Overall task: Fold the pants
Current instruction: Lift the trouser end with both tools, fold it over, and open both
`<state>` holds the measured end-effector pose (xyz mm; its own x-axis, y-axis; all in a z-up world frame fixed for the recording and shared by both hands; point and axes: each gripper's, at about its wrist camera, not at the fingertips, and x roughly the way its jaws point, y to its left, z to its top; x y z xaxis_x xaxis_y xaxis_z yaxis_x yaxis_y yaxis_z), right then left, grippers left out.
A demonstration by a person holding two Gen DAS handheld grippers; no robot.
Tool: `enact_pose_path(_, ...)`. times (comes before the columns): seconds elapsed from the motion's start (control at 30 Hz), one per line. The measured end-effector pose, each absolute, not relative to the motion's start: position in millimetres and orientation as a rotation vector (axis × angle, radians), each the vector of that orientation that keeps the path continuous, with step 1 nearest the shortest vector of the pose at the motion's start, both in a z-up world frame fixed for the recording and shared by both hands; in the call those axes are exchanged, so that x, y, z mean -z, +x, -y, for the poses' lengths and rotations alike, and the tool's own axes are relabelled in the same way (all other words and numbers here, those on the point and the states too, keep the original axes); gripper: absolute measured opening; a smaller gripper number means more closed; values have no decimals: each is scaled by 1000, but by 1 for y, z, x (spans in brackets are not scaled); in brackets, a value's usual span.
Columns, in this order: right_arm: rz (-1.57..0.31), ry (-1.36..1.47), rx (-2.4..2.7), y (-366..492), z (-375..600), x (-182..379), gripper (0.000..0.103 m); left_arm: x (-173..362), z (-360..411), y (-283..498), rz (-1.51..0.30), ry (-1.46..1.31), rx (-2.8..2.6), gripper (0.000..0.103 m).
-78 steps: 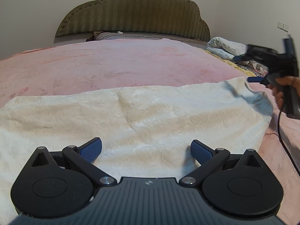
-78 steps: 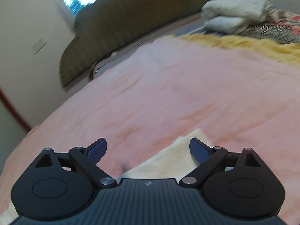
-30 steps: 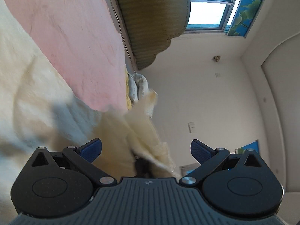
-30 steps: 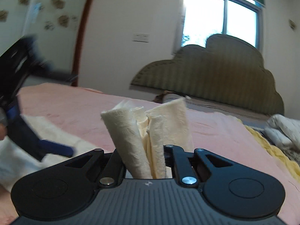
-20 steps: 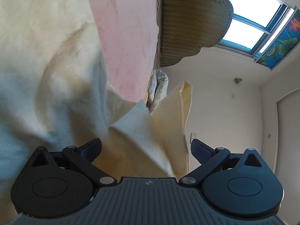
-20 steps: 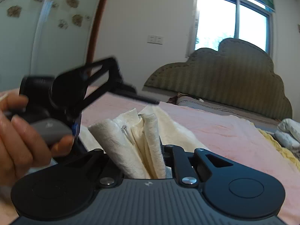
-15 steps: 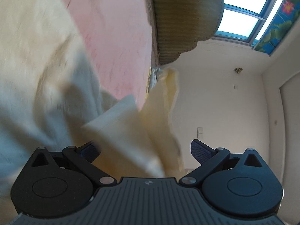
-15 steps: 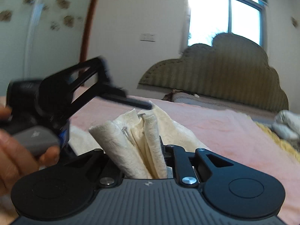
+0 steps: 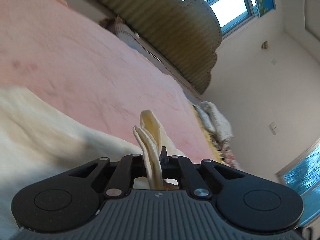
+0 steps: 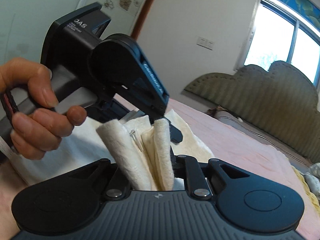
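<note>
The cream pants (image 9: 36,132) lie on the pink bedspread (image 9: 66,64). My left gripper (image 9: 153,160) is shut on a thin folded edge of the pants (image 9: 150,138) that sticks up between its jaws. My right gripper (image 10: 154,160) is shut on a thick bunch of the pants (image 10: 144,146), with a zipper showing in the folds. In the right wrist view the left gripper (image 10: 160,120), held in a hand, pinches the same raised bunch just above my right jaws. Both grippers hold the cloth lifted off the bed.
A green padded headboard (image 9: 172,30) stands at the far end of the bed. A pile of folded cloth (image 9: 214,120) lies at the bed's right side. A window (image 10: 280,46) is behind the headboard. The hand (image 10: 38,108) on the left gripper is close to my right gripper.
My left gripper was open and has shut on the pants' edge beside the right gripper. The right gripper has kept its hold on the bunch.
</note>
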<state>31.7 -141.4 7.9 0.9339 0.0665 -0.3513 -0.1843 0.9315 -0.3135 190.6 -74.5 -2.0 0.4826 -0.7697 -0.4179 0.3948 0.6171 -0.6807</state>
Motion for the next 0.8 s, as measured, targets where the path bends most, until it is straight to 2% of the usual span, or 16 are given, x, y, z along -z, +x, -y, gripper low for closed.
enact_pose_path(0.2,-384,-331,-266,66,100,1,13,6,39,183,-739,-389,593,6)
enact_pose_path(0.3,-413,-333,-306,77,83,11,13,19,34,185,-788,-353,547,7)
enact_pose_path(0.33,-447,-347,-319,83,79,15,16,26,30,187,-817,-346,538,8)
enact_pose_path(0.4,-520,-395,-340,90,72,25,29,36,29,188,-831,-344,530,9)
enact_pose_path(0.5,-517,-485,-332,76,67,29,36,38,26,186,-805,-329,533,11)
enact_pose_path(0.57,-532,-477,-371,63,75,21,44,36,25,184,-801,-313,527,14)
enact_pose_path(0.63,-547,-402,-441,49,102,5,45,33,28,182,-791,-292,516,28)
enact_pose_path(0.8,-511,-183,-341,34,182,-22,45,24,27,175,-775,-262,457,32)
